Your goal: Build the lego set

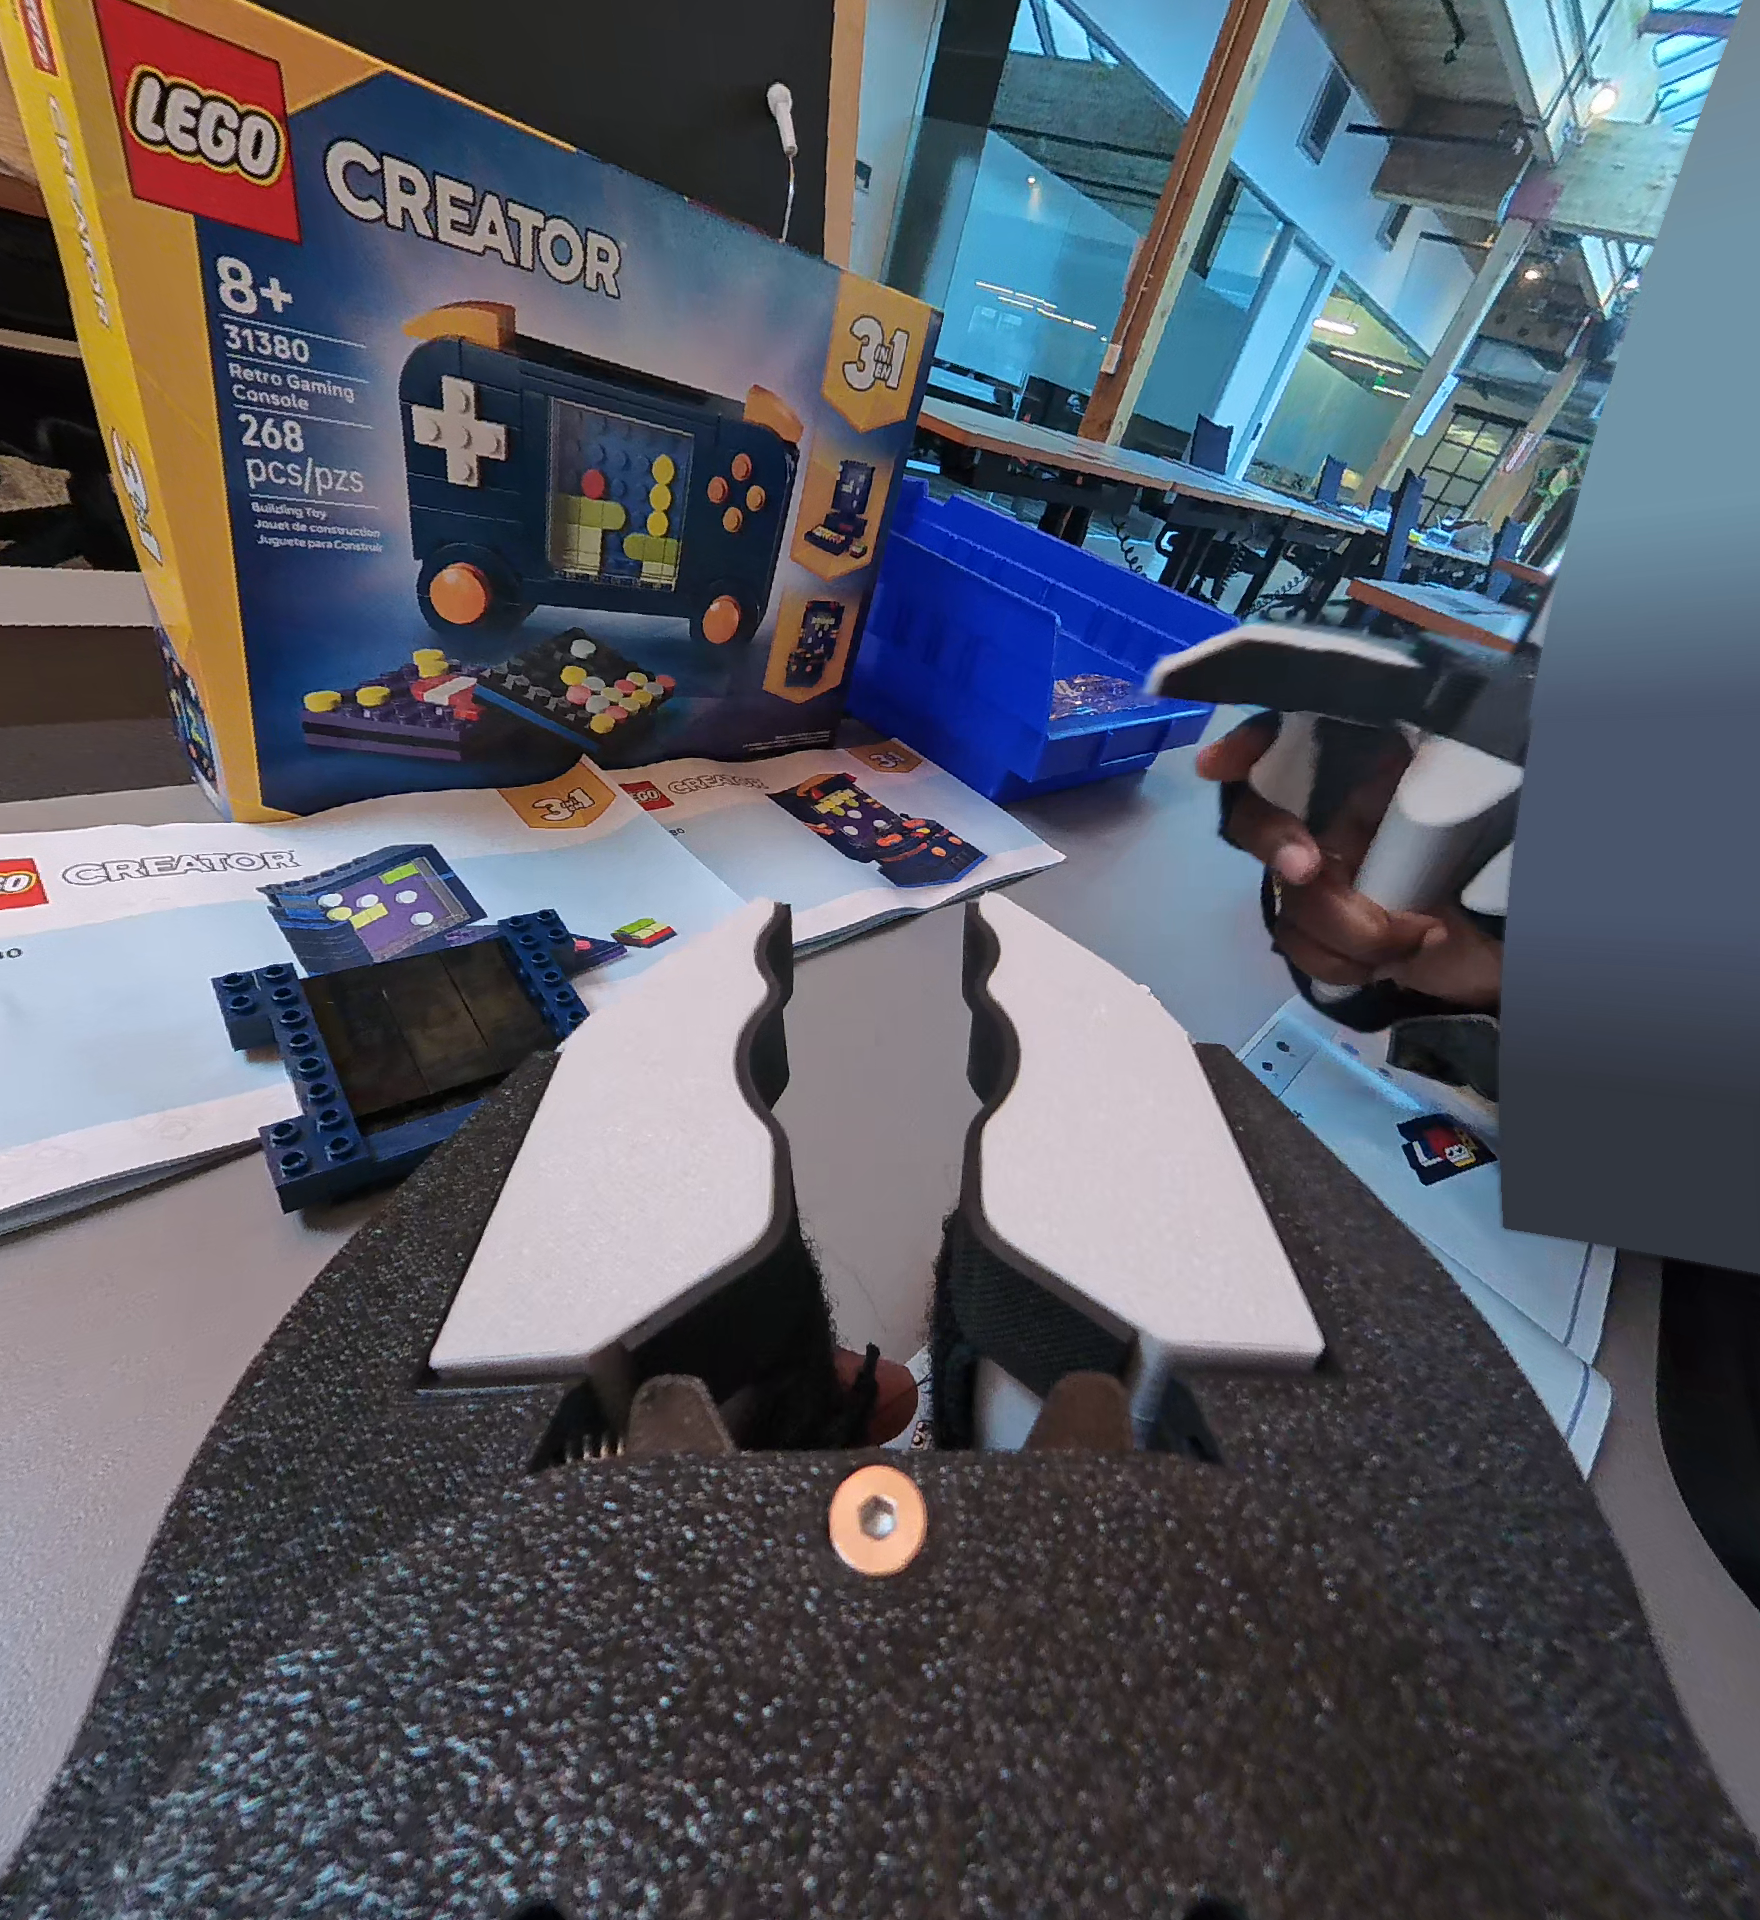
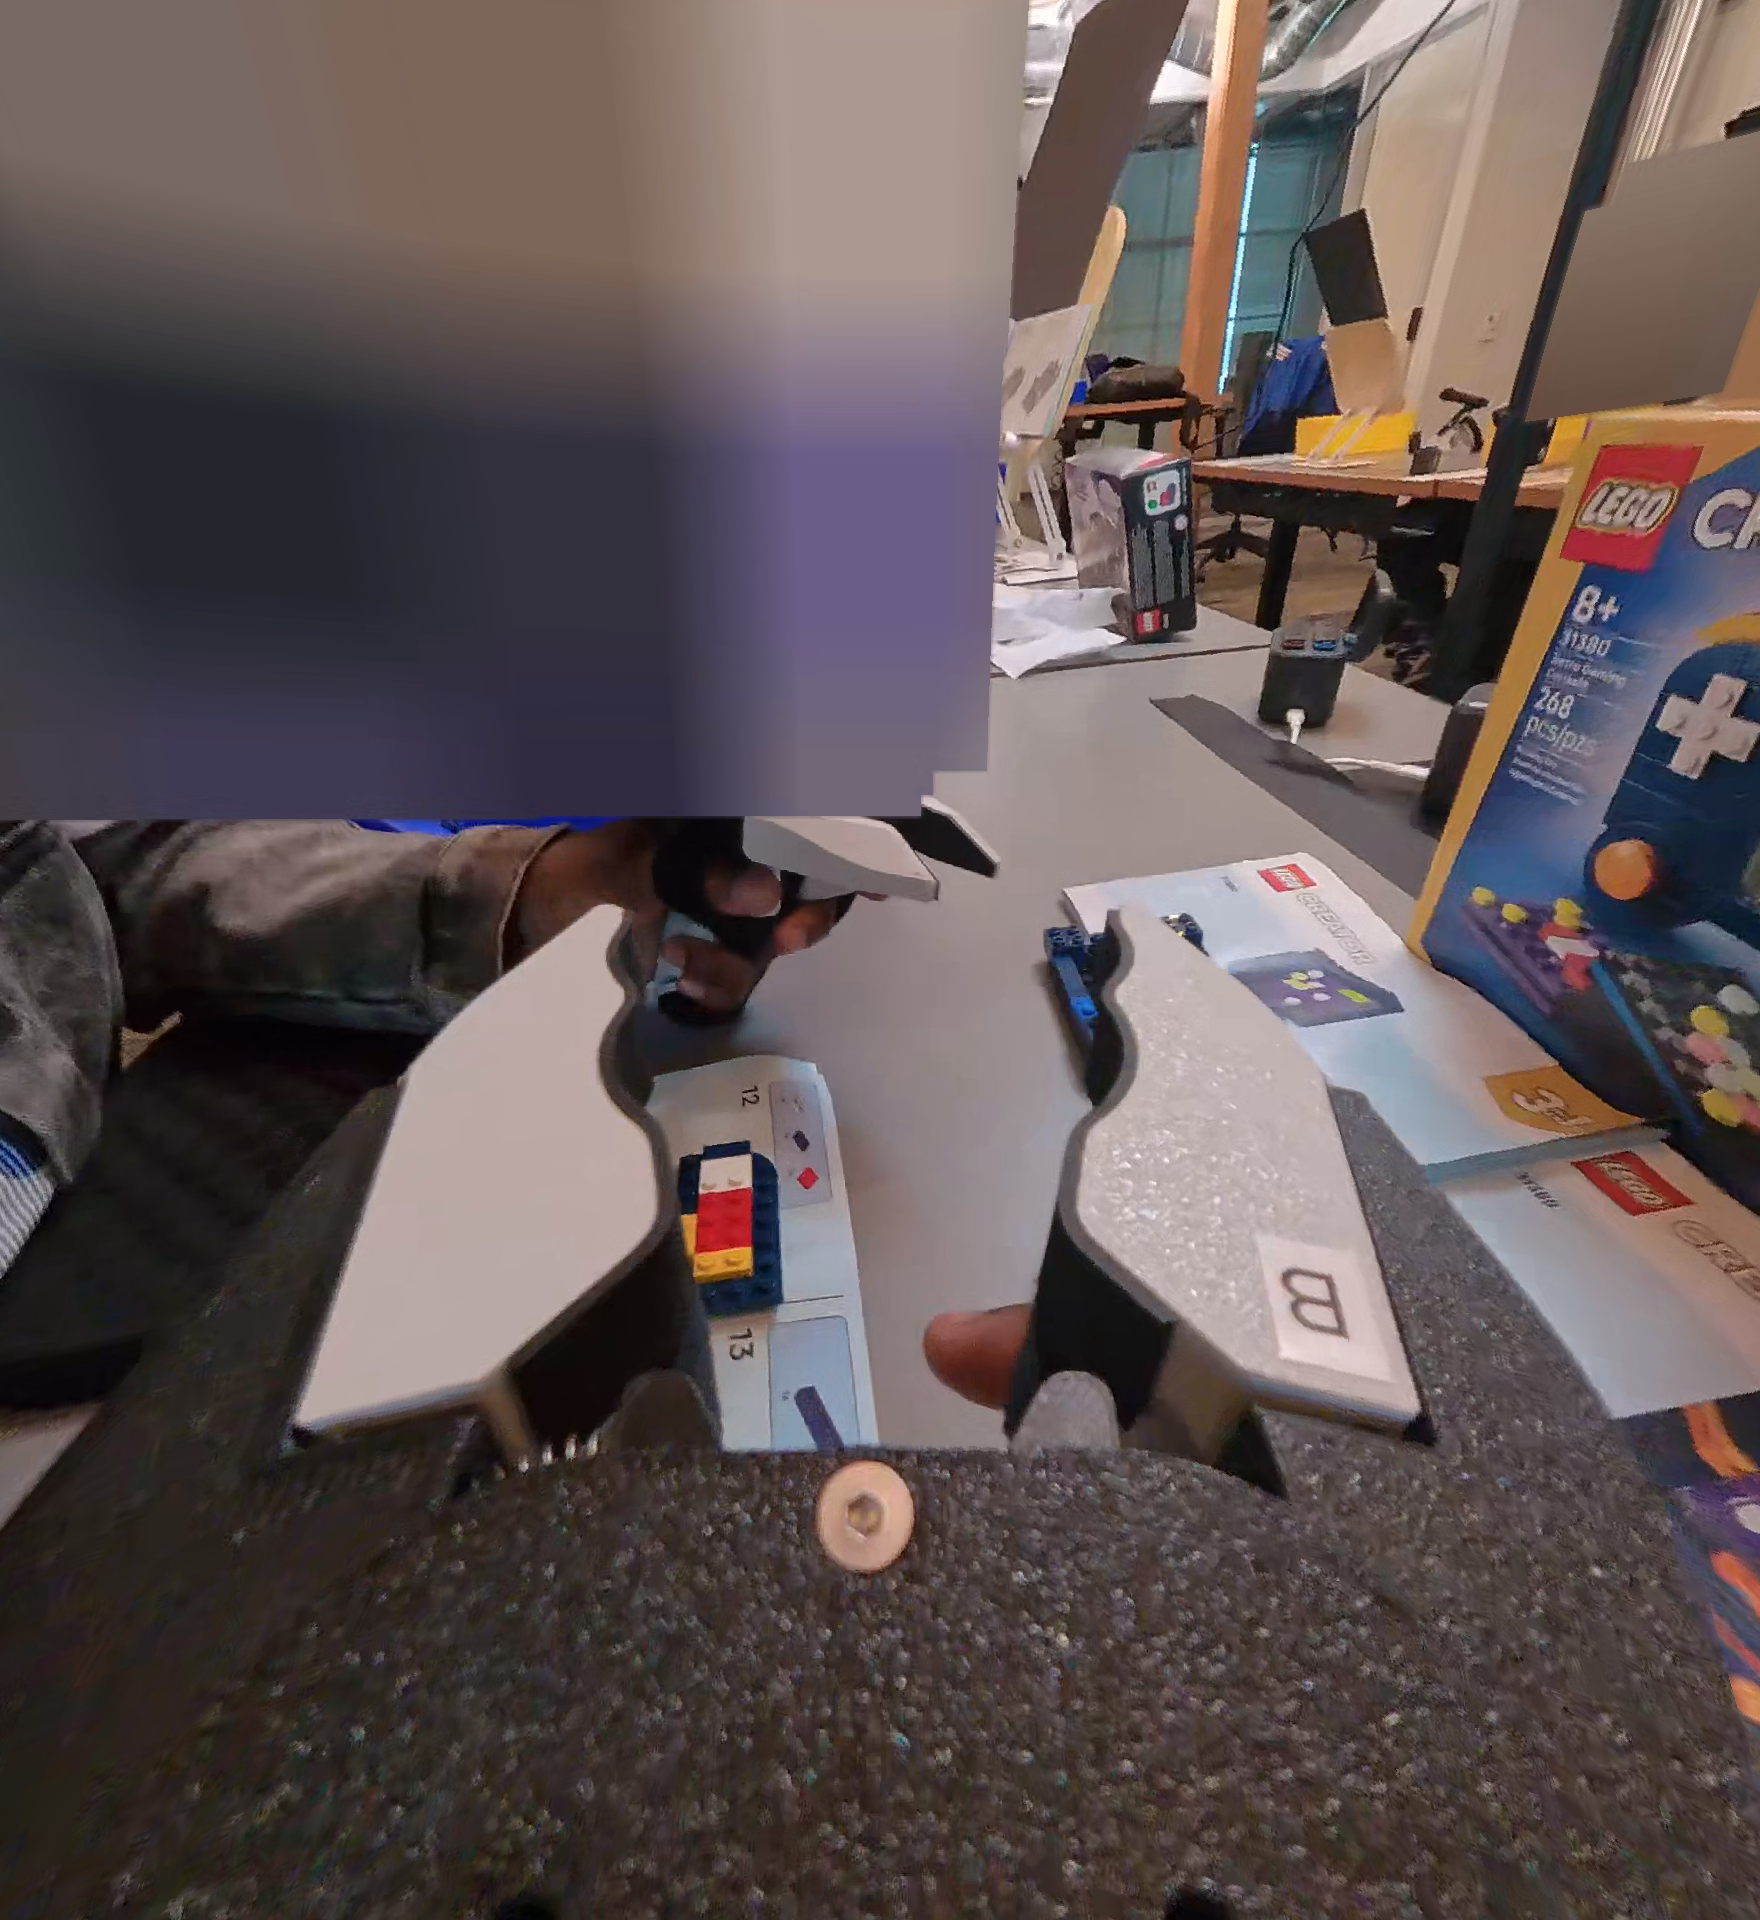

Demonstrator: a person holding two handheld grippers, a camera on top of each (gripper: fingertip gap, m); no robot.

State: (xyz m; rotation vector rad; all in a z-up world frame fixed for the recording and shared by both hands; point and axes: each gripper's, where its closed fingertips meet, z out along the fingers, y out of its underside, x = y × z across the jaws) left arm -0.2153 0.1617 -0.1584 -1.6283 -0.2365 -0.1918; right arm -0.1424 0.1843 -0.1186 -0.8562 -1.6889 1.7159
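Note:
My left gripper [image 1: 876, 925] hovers low over the grey table [image 1: 1115, 914], jaws apart with only bare table between the pads. To its left, a dark blue brick frame with a black panel [image 1: 388, 1039] lies on an instruction booklet [image 1: 76, 997]. My right gripper [image 2: 871, 935] is wide open and empty. Below and between its fingers, a small blue, red, yellow and white brick build [image 2: 730, 1226] rests on an open instruction page [image 2: 814, 1132]. The dark blue frame [image 2: 1073, 966] shows just past its right finger. Each gripper also shows in the other's view, held by a hand [image 1: 1375, 748] [image 2: 855, 852].
A large toy brick box [image 1: 491, 416] stands at the back, also in the right wrist view [image 2: 1686, 779]. A blue plastic bin [image 1: 1011, 644] sits to its right. A second booklet [image 1: 834, 821] lies in front of the box. A small black device with a white cable [image 2: 1302, 675] is farther off. The grippers' ends are close to 9 cm from one another.

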